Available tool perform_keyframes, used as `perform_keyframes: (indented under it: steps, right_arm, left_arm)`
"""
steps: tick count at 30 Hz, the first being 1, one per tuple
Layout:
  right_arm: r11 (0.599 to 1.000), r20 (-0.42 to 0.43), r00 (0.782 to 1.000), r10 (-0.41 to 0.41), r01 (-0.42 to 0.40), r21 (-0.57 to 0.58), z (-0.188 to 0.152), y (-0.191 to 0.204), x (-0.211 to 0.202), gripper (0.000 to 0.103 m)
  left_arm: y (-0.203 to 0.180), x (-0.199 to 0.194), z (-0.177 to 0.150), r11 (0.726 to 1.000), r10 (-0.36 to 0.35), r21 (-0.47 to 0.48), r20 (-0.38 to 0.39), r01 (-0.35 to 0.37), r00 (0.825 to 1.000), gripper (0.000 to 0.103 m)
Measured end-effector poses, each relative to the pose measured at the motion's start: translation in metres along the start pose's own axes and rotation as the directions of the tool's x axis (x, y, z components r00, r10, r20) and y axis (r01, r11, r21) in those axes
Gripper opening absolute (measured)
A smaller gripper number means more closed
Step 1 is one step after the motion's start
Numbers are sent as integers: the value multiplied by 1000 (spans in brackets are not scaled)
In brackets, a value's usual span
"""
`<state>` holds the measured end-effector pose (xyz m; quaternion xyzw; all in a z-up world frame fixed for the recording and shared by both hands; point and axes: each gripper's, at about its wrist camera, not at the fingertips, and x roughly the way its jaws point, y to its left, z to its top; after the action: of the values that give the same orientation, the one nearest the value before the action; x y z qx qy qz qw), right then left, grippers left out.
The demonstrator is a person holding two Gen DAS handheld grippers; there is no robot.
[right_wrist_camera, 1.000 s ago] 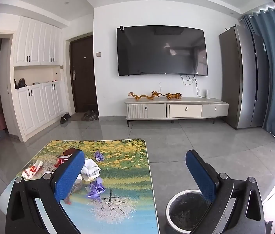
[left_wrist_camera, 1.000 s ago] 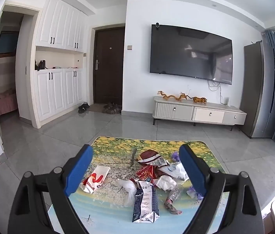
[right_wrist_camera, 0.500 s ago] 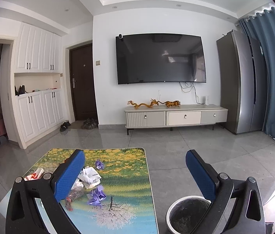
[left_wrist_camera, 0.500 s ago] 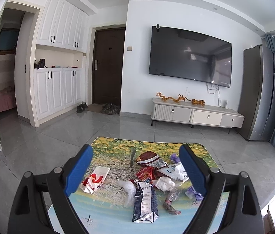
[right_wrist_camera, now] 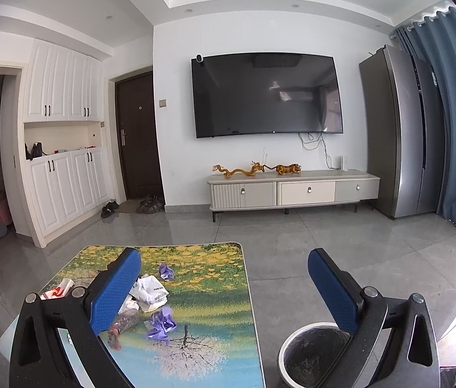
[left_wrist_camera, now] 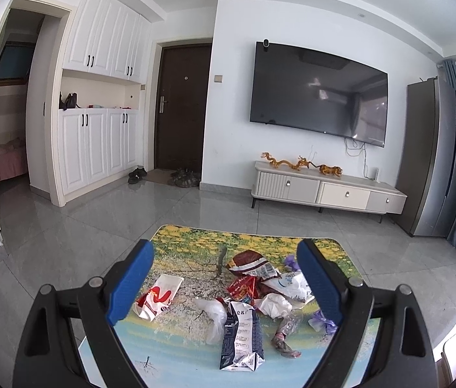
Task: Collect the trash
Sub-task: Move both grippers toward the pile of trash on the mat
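Left wrist view: the left gripper point(left_wrist_camera: 224, 284) is held released above the trash pile point(left_wrist_camera: 254, 294); the right gripper point(right_wrist_camera: 224, 287) is also spread wide, nothing grasped.

Bin point(right_wrist_camera: 296, 352) rim partly behind finger

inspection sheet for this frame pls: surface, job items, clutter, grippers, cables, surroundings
Surface: low table with a printed landscape top, far half bare.
Job's things: trash pile on the table: flattened dark carton, red-and-white wrapper, white bag, two purple scraps; open bin on the floor right of the table.
Clutter: nothing seen beyond the trash.
Grippers: left gripper open, above the pile, holding nothing; right gripper open, holding nothing.
Cables: loose wires hanging under the TV.
Surroundings: TV stand, fridge, curtain, shoes by the door.
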<state>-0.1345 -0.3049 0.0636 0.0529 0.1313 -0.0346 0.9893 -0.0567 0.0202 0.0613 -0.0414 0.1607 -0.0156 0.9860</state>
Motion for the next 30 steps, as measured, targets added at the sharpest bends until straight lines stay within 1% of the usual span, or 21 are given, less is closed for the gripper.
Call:
perform_keyframes:
  steps: [2, 5, 6, 10, 12, 14, 19, 23, 27, 29, 30]
  right_arm:
    - [1000, -6, 1000, 10, -10, 22, -1, -1, 5, 103]
    - [999, -15, 1000, 15, -15, 29, -3, -3, 10, 103]
    - [1000, -20, 1000, 11, -10, 15, -5, -3, 11, 103]
    - [1000, -16, 1000, -1, 1, 22, -6, -7, 13, 103]
    - [999, -6, 1000, -1, 1, 48, -5, -10, 13, 103]
    - [999, -1, 1000, -9, 9, 36, -5, -11, 16, 103]
    - [999, -29, 999, -23, 23, 23, 0, -14, 29, 103]
    - [1000, -35, 999, -15, 15, 1, -6, -12, 40, 103]
    - [999, -108, 994, 34, -31, 29, -12, -8, 62, 103]
    - [998, -152, 987, 58, -53, 38, -16, -5, 73, 103]
    - [997, -176, 982, 73, -68, 34, -20, -2, 80, 103]
  left_arm:
    - [0, 5, -3, 1000, -6, 3, -13, 6, 1000, 90]
    - [-1, 13, -8, 1000, -14, 7, -32, 14, 999, 90]
    - [0, 16, -9, 1000, -20, 6, -39, 20, 999, 90]
    - [0, 24, -10, 1000, -29, 2, -54, 29, 998, 90]
    - [-1, 27, -9, 999, -33, 0, -56, 33, 998, 90]
    - [-2, 31, -9, 999, -35, -1, -58, 35, 998, 90]
    - [1, 41, -7, 999, -40, -5, -62, 40, 997, 90]
    - [6, 56, -10, 999, -41, -12, -93, 40, 995, 90]
    - [8, 74, -19, 998, -60, -14, -146, 59, 987, 90]
    - [7, 85, -30, 997, -82, -7, -190, 82, 978, 89]
    - [6, 90, -37, 995, -98, -6, -217, 99, 971, 89]
